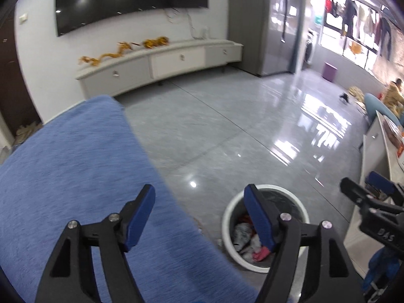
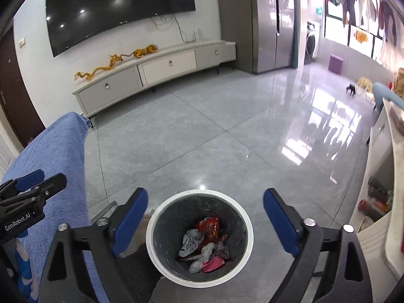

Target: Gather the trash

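A white-rimmed trash bin (image 2: 151,229) with a dark liner stands on the grey floor, directly below my right gripper (image 2: 205,205). It holds crumpled wrappers (image 2: 204,242), red, white and pink. My right gripper is open and empty above the bin. My left gripper (image 1: 199,198) is open and empty, over the edge of a blue cloth-covered surface (image 1: 75,164), with the bin (image 1: 228,217) just to its right. Each gripper shows at the edge of the other's view.
A long white TV cabinet (image 2: 164,68) with gold dragon ornaments stands along the far wall under a dark TV. A white cabinet (image 2: 378,176) with open shelves is on the right. A purple stool (image 2: 335,61) and a small black animal (image 2: 351,89) are far right.
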Demonstrator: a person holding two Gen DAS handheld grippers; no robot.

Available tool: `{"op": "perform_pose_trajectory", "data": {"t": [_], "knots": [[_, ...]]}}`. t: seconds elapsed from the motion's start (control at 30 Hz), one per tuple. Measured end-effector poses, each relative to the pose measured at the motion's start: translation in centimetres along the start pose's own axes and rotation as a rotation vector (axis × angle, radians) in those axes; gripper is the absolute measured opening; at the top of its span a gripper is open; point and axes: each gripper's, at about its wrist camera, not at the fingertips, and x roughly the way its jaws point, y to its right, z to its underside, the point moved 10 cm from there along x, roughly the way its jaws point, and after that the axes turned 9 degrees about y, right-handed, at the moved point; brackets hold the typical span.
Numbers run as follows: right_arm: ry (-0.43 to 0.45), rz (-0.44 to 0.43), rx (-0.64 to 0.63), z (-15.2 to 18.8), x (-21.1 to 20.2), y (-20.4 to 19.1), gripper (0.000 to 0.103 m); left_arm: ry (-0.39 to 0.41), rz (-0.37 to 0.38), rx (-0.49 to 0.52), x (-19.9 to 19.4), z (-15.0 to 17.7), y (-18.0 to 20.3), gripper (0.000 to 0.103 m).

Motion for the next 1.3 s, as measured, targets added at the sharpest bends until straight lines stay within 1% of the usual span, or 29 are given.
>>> {"op": "perform_pose_trajectory", "data": {"t": [0.1, 0.17, 0.33, 0.47, 0.53, 0.77, 1.0, 1.3], "knots": [[0.029, -0.010, -0.027, -0.5, -1.6, -1.7, 0.101, 0.041, -0.055, -0.027, -1.9, -0.2, -2.7, 0.072], [0.050, -0.012, -0.048, -0.9, -2.5, -2.8, 0.103, 0.082, -0.099, -0.052, -3.4, -0.5, -4.8, 0.072], [0.104, -0.027, -0.095, -1.7, -5.0, -5.2, 0.103, 0.147, -0.190, -0.101, -6.4, -0.4, -9.4, 0.072], [0.139, -0.034, -0.128, -2.2, -6.4, -6.9, 0.103, 0.186, -0.250, -0.125, -8.2, -0.5, -11.7, 0.072], [0.162, -0.033, -0.147, -2.6, -7.2, -7.7, 0.103, 0.200, -0.271, -0.132, -9.0, -0.3, -12.5, 0.079], [0.219, -0.023, -0.193, -3.6, -8.7, -9.0, 0.103, 0.237, -0.362, -0.183, -11.0, -0.3, -15.8, 0.082], [0.254, -0.023, -0.208, -3.9, -9.6, -9.6, 0.103, 0.259, -0.397, -0.212, -12.6, 0.2, -17.8, 0.083], [0.246, -0.040, -0.206, -3.4, -8.9, -10.0, 0.103, 0.271, -0.409, -0.194, -12.7, -0.1, -17.6, 0.083]]}}
